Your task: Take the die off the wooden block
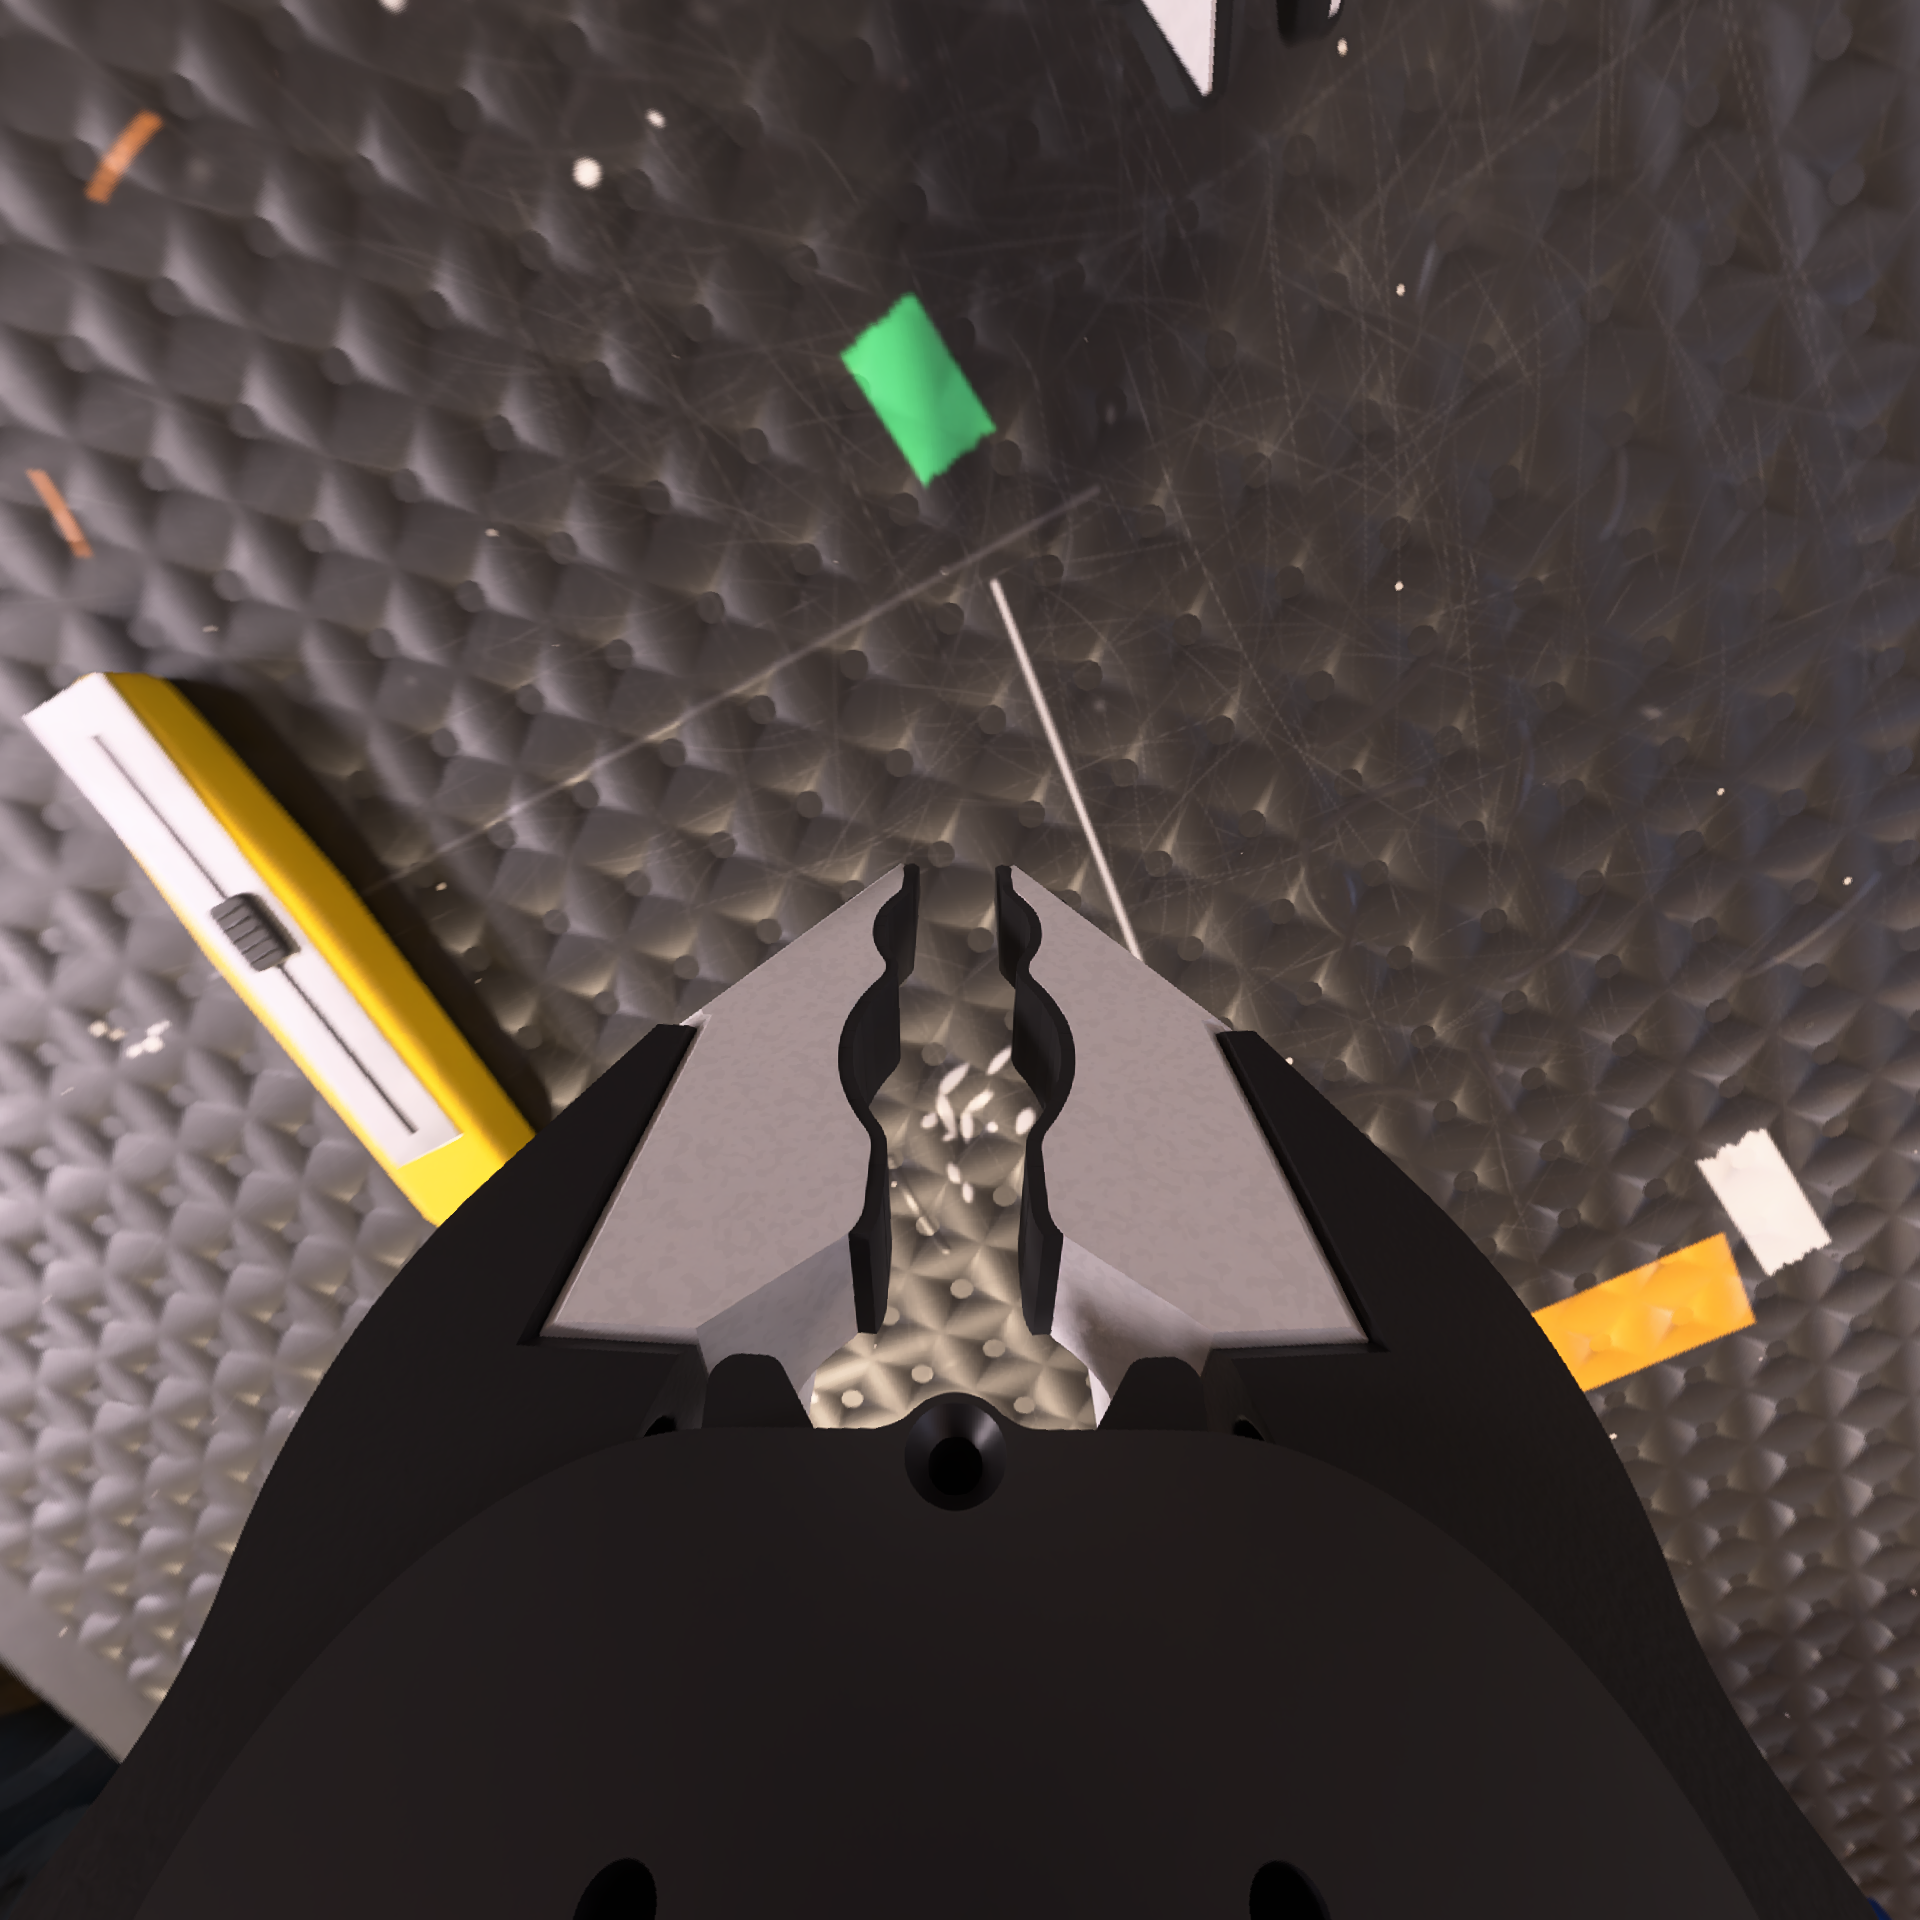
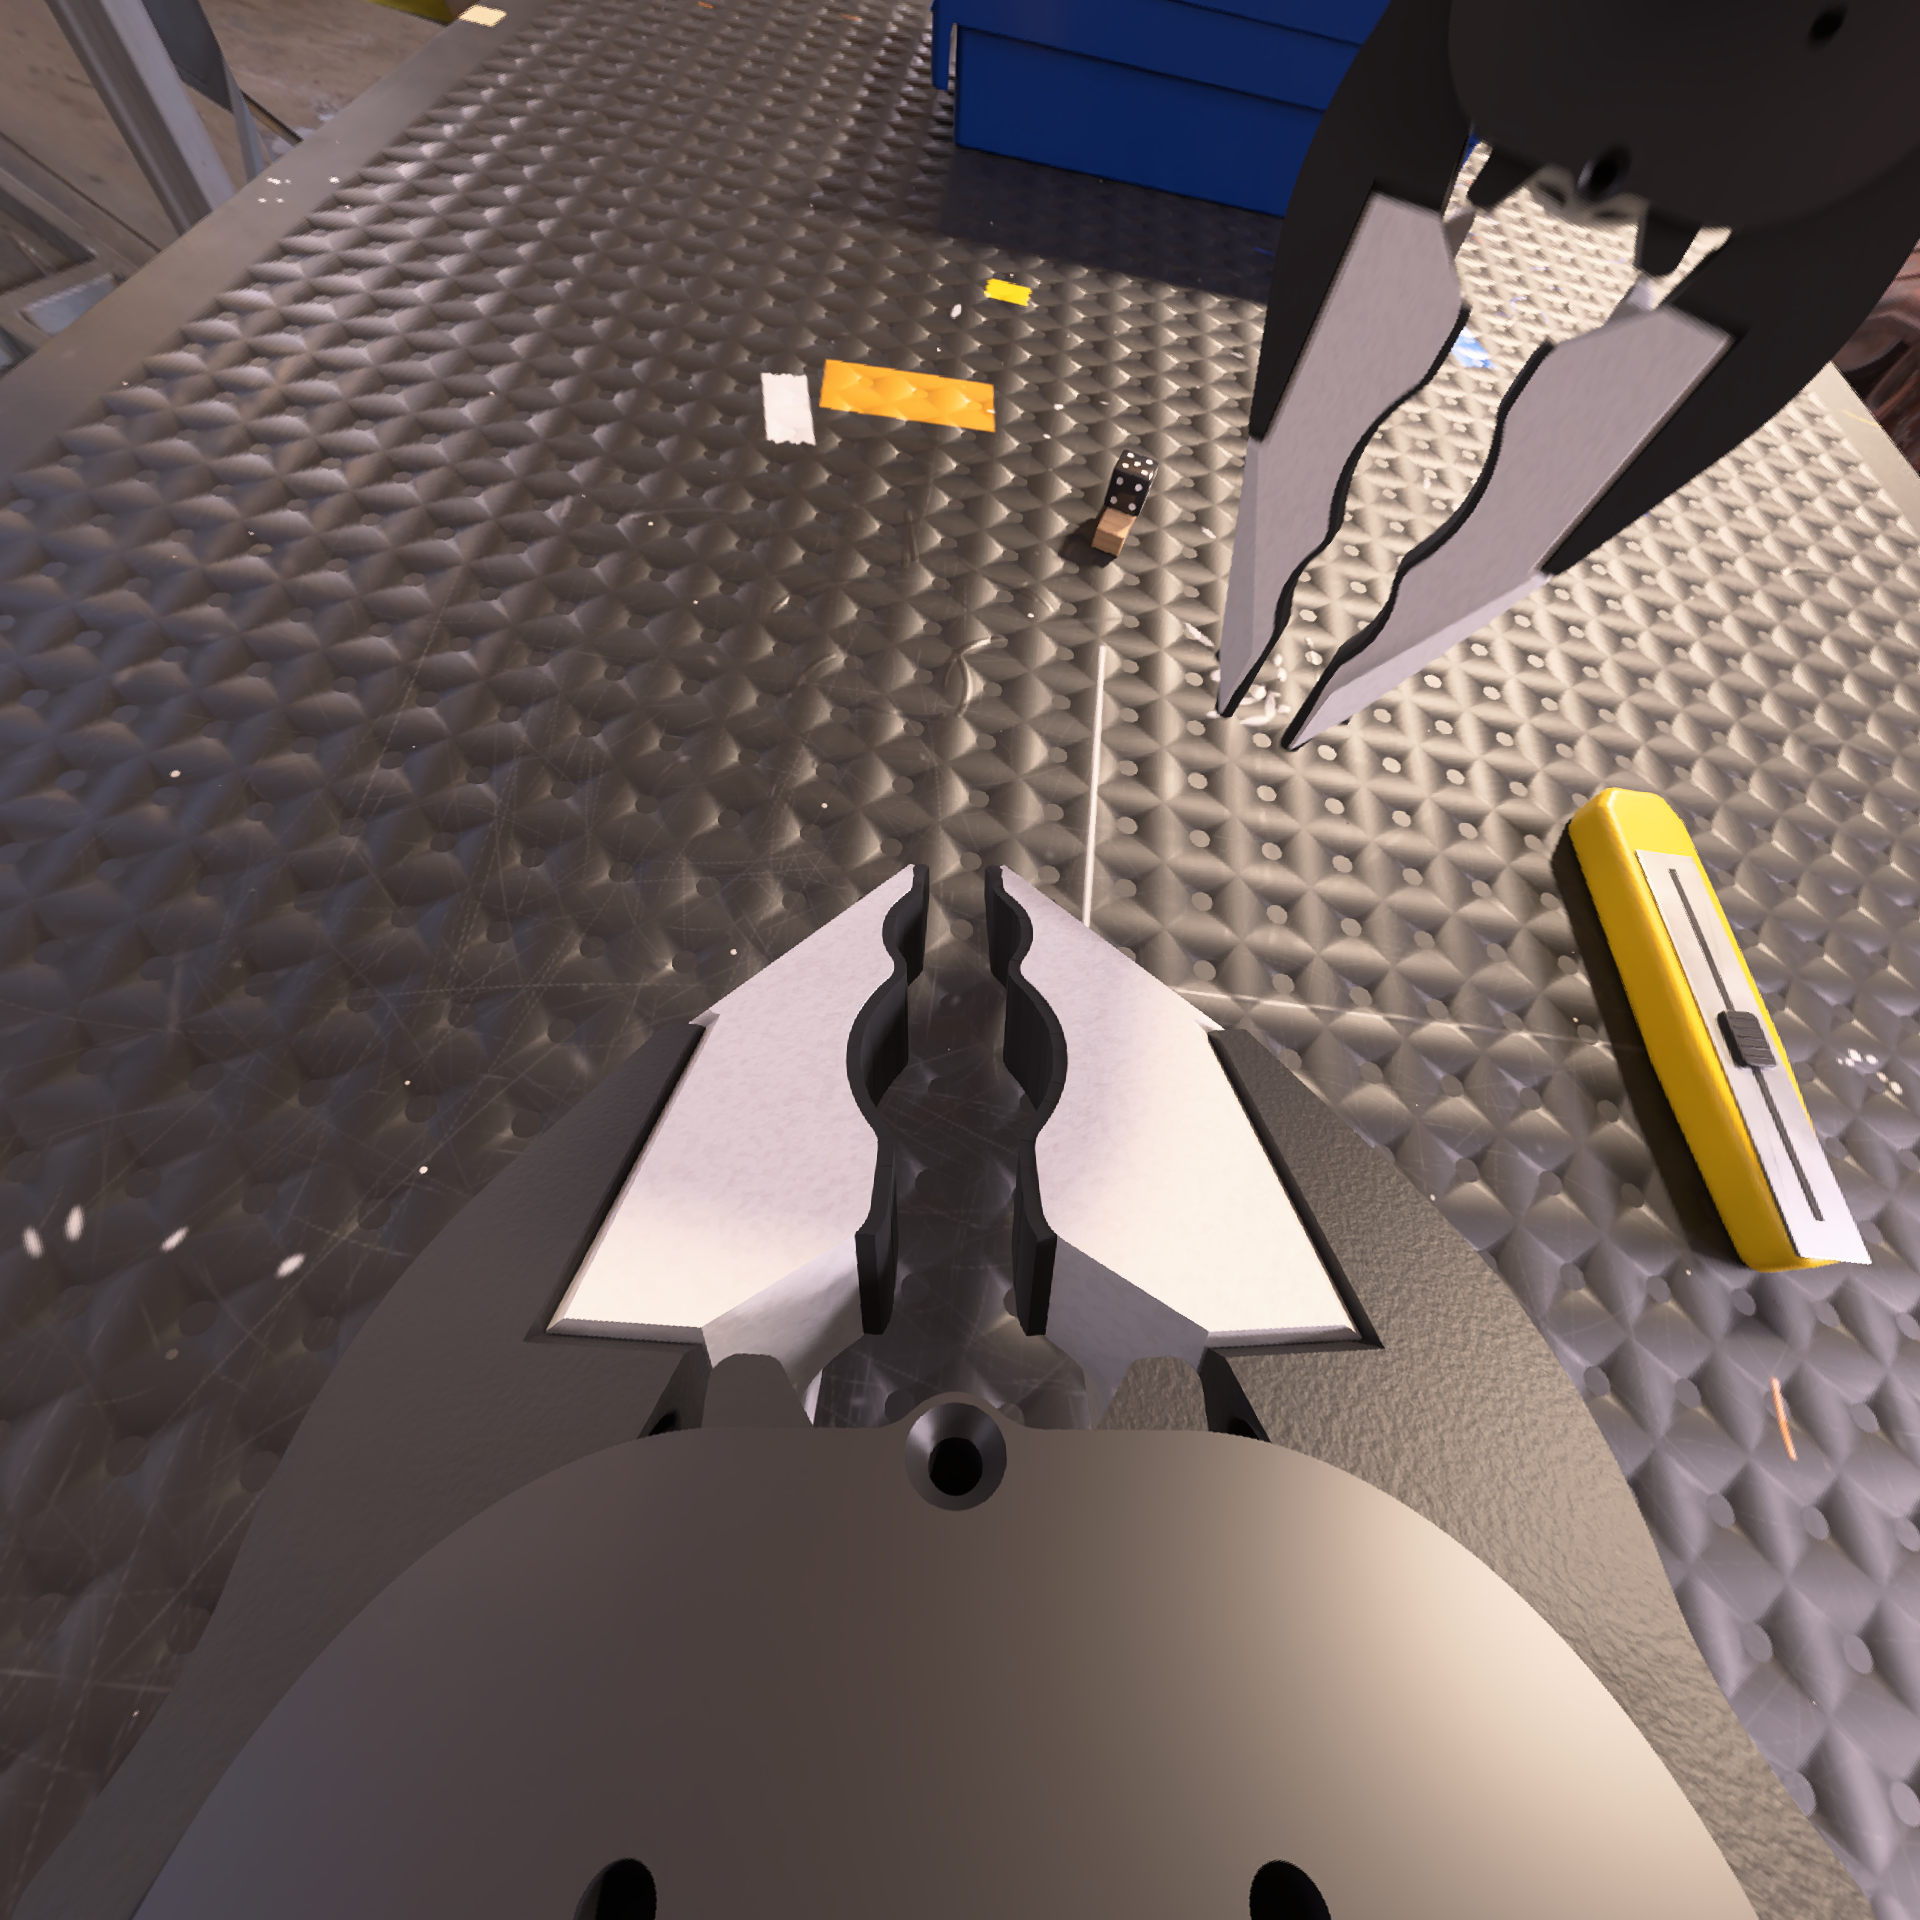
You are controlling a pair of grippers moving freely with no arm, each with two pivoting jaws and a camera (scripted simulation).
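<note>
A: Where's the die?
B: Black die point(image 2: 1131, 482) with white dots, far out on the metal table point(image 2: 520, 727), sitting on top of the small wooden block point(image 2: 1112, 535). Not taken off yet.
A: Right gripper?
B: Right gripper point(image 2: 954, 883) is low and near, well apart from the die, pointing roughly toward it. Jaws a narrow gap apart, nothing between them.
A: Left one?
B: Left gripper point(image 2: 1259, 727) hangs over the table on the right, tips pointing down, just right of the die and nearer. In its own view the left gripper point(image 1: 956, 878) has a small gap too and holds nothing; only bare table shows through.
A: Other stuff?
B: Yellow box cutter point(image 2: 1714, 1029) lying flat at right, near side. Orange tape point(image 2: 906, 394) and white tape point(image 2: 787, 407) side by side beyond the die, blue box point(image 2: 1143, 114) at the far end. Green tape point(image 1: 916, 387) in the left view. Thin white rod point(image 2: 1092, 779) on the table ahead of the right gripper.
</note>
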